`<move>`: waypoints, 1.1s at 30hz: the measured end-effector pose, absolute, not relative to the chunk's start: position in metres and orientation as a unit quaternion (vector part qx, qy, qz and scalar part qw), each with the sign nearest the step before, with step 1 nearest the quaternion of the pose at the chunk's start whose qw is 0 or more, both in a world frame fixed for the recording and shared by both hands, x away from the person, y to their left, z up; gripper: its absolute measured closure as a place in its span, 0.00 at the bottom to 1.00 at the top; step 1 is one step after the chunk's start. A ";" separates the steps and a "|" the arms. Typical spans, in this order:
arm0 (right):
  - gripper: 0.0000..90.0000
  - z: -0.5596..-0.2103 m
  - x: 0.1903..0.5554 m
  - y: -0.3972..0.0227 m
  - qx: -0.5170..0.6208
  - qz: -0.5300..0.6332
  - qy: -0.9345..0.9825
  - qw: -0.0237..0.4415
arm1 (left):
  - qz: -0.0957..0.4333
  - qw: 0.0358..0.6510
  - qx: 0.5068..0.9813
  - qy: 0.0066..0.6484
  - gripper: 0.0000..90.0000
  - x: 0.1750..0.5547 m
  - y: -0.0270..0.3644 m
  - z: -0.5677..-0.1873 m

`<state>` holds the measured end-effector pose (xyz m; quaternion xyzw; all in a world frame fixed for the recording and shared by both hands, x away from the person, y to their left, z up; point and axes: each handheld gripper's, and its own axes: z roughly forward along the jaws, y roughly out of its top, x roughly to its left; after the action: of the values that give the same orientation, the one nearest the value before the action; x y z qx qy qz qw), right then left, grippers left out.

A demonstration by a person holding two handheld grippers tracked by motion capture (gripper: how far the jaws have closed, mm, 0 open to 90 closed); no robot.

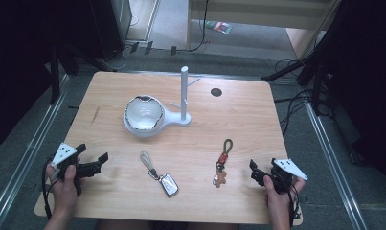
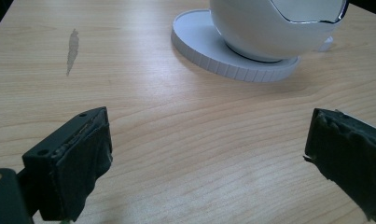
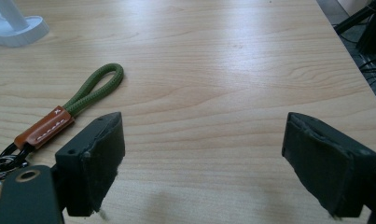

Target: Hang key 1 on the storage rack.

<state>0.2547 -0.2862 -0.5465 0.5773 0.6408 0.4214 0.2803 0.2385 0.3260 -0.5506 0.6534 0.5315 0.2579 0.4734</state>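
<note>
Green-loop keychain [image 1: 222, 162]: lies flat on the surface at about 4 o'clock from the white stand, near the right gripper; the green cord loop [image 3: 95, 87] points away from the person, a brown leather band [image 3: 45, 127] joins it to the ring, and a small figure charm hangs at the near end.
Right gripper [image 1: 260, 174]: jaws wide apart, nothing between them; the keychain is just to its 10 o'clock, not touched.
Car-key keychain [image 1: 161, 175]: lies at 6 o'clock from the stand, between the two grippers.
Left gripper [image 1: 93, 163]: jaws apart and holding nothing, low over the bare surface.
White stand [image 1: 184, 96]: upright post with short pegs, joined to a round dish [image 1: 143, 115] at its 9 o'clock.
Step in hand: I judge the start, before any grasp.
Next move: probably bring the right gripper over the cord loop and close on it.
Writing: a small mark on the leather band, too small to read.
</note>
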 end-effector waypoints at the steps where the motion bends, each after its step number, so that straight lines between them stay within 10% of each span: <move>1: 0.15 -0.546 0.255 -0.286 0.578 0.421 0.640 0.280 | 0.258 0.474 0.653 0.532 0.01 0.238 0.326 -0.551; 33: 0.21 -0.509 0.259 -0.245 0.560 0.362 0.693 0.273 | 0.257 0.478 0.649 0.533 0.01 0.239 0.327 -0.551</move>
<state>0.2593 -0.2453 -0.5094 0.5595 0.6935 0.3624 0.2733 0.2387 0.3269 -0.5507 0.6487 0.5330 0.2572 0.4785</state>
